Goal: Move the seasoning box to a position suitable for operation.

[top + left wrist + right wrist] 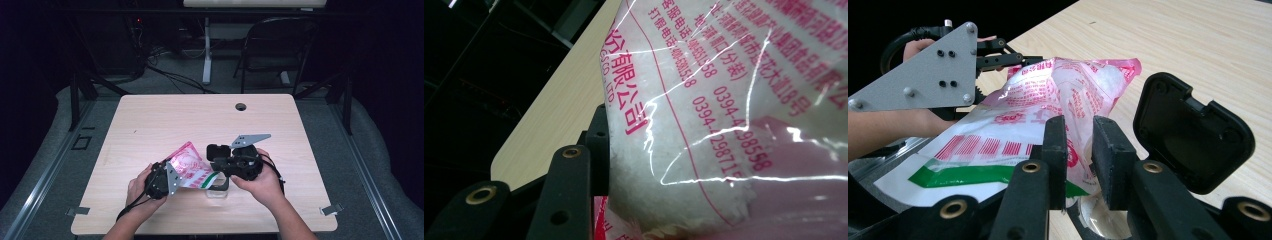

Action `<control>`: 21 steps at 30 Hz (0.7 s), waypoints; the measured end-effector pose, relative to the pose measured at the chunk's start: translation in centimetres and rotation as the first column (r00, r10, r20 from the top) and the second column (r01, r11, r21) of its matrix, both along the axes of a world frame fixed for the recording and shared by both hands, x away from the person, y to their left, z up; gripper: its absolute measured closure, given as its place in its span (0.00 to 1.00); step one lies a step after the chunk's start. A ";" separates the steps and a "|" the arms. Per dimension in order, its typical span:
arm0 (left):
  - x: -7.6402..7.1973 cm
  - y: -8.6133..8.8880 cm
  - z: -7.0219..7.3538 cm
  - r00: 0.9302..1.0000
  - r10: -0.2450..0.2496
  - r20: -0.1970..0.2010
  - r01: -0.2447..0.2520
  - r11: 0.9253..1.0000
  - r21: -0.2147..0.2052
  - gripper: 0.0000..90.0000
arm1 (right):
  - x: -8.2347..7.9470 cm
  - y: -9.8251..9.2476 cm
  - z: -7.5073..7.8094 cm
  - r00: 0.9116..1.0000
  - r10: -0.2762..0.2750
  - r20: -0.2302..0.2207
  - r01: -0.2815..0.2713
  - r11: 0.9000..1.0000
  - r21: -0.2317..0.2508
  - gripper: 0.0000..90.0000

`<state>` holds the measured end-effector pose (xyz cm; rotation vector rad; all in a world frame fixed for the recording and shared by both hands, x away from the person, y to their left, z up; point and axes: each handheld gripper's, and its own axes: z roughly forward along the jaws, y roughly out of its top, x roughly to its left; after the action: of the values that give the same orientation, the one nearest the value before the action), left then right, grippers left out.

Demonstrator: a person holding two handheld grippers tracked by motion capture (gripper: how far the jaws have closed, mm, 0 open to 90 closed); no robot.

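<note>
Jaws of both grippers pinch the pink bag (187, 167): left gripper (161, 181) grips its near-left end, right gripper (226, 167) its right edge, tilting it over the clear jar (218, 191), probably for pouring.

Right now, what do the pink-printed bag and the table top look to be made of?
Bag: thin glossy plastic film, creased with bright glare lines, white grains showing through clear parts. Table: pale wood-grain, likely matte laminate; grain streaks visible.
</note>
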<state>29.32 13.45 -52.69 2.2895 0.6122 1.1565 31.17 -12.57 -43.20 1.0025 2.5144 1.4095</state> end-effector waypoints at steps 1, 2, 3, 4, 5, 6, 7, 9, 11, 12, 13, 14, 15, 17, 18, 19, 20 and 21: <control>0.0 0.0 0.0 1.000 -0.001 0.002 0.001 1.000 0.000 0.67 | 0.1 0.1 0.0 1.000 0.003 -0.003 -0.003 1.000 -0.006 0.85; 0.0 -0.1 0.0 1.000 -0.002 0.002 0.002 1.000 0.001 0.67 | 0.1 0.2 -0.1 1.000 0.002 -0.006 -0.002 1.000 -0.006 0.85; 0.0 -0.1 0.0 1.000 -0.003 0.002 0.003 1.000 0.002 0.67 | 0.1 0.2 -0.1 1.000 0.005 -0.007 -0.006 1.000 -0.010 0.85; 0.0 -0.1 0.0 1.000 -0.003 0.003 0.003 1.000 0.001 0.67 | 0.2 0.3 -0.1 1.000 0.004 -0.009 -0.004 1.000 -0.009 0.85; 0.1 -0.2 0.0 1.000 -0.004 0.004 0.004 1.000 0.003 0.67 | 0.2 0.4 -0.2 1.000 0.005 -0.010 -0.005 1.000 -0.007 0.84; 0.1 -0.2 0.0 1.000 -0.004 0.005 0.004 1.000 0.003 0.67 | 0.3 0.4 -0.2 1.000 0.005 -0.012 -0.005 1.000 -0.011 0.84; 0.1 -0.2 0.0 1.000 -0.004 0.006 0.004 1.000 0.003 0.67 | 0.4 0.5 -0.3 1.000 0.004 -0.015 -0.004 1.000 -0.013 0.84; 0.1 -0.3 0.0 1.000 -0.004 0.006 0.004 1.000 0.000 0.67 | 0.5 0.5 -0.5 1.000 0.006 -0.023 -0.006 1.000 -0.015 0.84; 0.1 -0.3 0.0 1.000 -0.005 0.006 0.005 1.000 0.000 0.67 | 0.6 0.6 -0.7 1.000 0.003 -0.027 -0.004 1.000 -0.015 0.85; 0.1 -0.3 0.0 1.000 -0.004 0.006 0.004 1.000 0.000 0.67 | 0.7 0.7 -0.8 1.000 0.005 -0.029 -0.005 1.000 -0.020 0.85; 0.1 -0.3 0.0 1.000 -0.005 0.009 0.005 1.000 0.004 0.67 | 0.7 0.7 -0.9 1.000 0.005 -0.030 -0.006 1.000 -0.017 0.85; 0.1 -0.3 0.0 1.000 -0.006 0.009 0.006 1.000 0.006 0.67 | 0.7 0.8 -1.0 0.999 0.004 -0.033 -0.005 1.000 -0.021 0.85; 0.0 -0.4 0.0 1.000 -0.008 0.007 0.008 1.000 0.010 0.67 | 0.8 0.8 -1.0 0.999 0.003 -0.033 -0.003 1.000 -0.022 0.86; 0.1 -0.4 0.0 1.000 -0.008 0.008 0.008 1.000 0.011 0.67 | 0.8 0.9 -1.1 0.999 0.004 -0.037 -0.005 1.000 -0.022 0.86; 0.1 -0.4 0.0 1.000 -0.007 0.008 0.007 1.000 0.010 0.67 | 0.9 0.9 -1.1 0.999 0.005 -0.038 -0.006 1.000 -0.022 0.86; 0.1 -0.4 0.0 1.000 -0.007 0.009 0.007 1.000 0.011 0.67 | 0.9 0.9 -1.2 0.999 0.004 -0.039 -0.005 1.000 -0.019 0.87; 0.1 -0.4 0.0 1.000 -0.007 0.009 0.007 1.000 0.011 0.67 | 0.9 1.0 -1.2 0.999 0.007 -0.044 -0.008 1.000 -0.020 0.88; 0.1 -0.4 -0.1 1.000 -0.007 0.010 0.007 1.000 0.012 0.67 | 1.0 1.0 -1.3 0.999 0.008 -0.045 -0.009 1.000 -0.025 0.88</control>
<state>29.37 13.07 -52.75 2.2924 0.5945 1.1703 32.14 -11.61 -44.48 1.0311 2.5645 1.3694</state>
